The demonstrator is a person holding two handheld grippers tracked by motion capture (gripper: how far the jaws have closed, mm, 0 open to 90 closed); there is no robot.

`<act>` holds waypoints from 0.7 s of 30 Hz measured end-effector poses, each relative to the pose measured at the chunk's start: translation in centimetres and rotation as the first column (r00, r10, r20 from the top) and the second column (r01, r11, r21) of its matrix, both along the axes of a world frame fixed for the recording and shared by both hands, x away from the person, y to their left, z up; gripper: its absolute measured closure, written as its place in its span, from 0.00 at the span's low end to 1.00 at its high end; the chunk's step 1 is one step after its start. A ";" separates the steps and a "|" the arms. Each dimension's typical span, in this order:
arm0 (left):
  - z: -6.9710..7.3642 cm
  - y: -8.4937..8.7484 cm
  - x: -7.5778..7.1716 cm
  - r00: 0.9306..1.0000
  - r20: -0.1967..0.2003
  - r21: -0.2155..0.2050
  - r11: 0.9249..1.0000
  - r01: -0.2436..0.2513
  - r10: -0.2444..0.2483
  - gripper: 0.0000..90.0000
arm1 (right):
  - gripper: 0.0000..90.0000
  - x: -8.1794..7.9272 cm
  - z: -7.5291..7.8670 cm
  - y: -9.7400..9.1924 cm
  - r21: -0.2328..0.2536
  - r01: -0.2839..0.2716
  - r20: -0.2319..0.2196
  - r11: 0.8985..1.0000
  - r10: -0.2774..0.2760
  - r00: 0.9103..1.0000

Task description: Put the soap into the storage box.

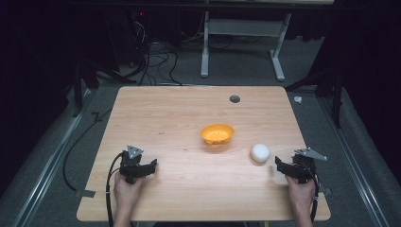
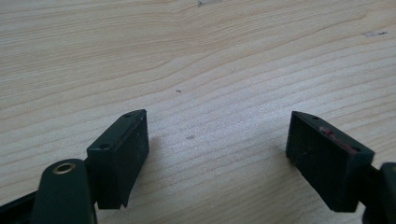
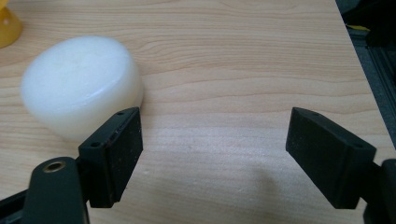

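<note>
— Where are the two grippers?
— Both sit low over the near part of the tabletop [image 1: 189,109]. The left gripper [image 1: 150,166] is toward the near left corner, held by the left hand [image 1: 126,189]. The right gripper [image 1: 279,165] is close to the right edge, held by the right hand [image 1: 299,191].

— Are they clamped on anything?
— No. In the left gripper view the left gripper [image 2: 217,140] has its jaws spread wide with bare wood between them. In the right gripper view the right gripper [image 3: 212,140] is released too, with nothing between its jaws.

— What lies on the table?
— A yellow bowl [image 1: 217,134] stands around the middle, a little right of centre. A white round block [image 1: 260,152] lies nearer the right edge, between the bowl and the right gripper, apart from both.

— How close is the block to the right gripper?
— In the right gripper view the white round block [image 3: 81,84] lies just beyond one jaw's tip, outside the gap. Whether they touch, I cannot tell. The yellow bowl [image 3: 8,28] peeks in at that view's corner.
</note>
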State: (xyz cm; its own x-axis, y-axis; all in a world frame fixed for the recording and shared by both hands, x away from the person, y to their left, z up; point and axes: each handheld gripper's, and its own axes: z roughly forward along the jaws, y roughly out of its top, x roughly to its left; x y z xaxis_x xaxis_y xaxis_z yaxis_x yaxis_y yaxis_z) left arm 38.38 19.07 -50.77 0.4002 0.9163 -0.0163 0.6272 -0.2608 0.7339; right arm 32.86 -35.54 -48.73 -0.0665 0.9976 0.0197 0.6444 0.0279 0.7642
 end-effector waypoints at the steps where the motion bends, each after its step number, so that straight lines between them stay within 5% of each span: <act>1: 0.0 0.0 0.0 1.000 0.000 0.000 1.000 -0.001 0.001 0.24 | 0.21 -0.2 0.1 0.1 0.005 0.001 0.000 1.000 -0.001 1.000; 12: 0.0 0.0 -0.1 1.000 -0.002 0.000 1.000 -0.003 0.003 0.24 | 0.20 -1.9 0.5 1.3 0.002 -0.075 0.017 0.997 0.075 0.997; 21: 0.0 0.0 -0.1 1.000 -0.001 0.001 1.000 -0.001 0.001 0.24 | 0.17 -1.2 1.0 2.8 0.005 -0.139 0.035 0.990 0.138 0.990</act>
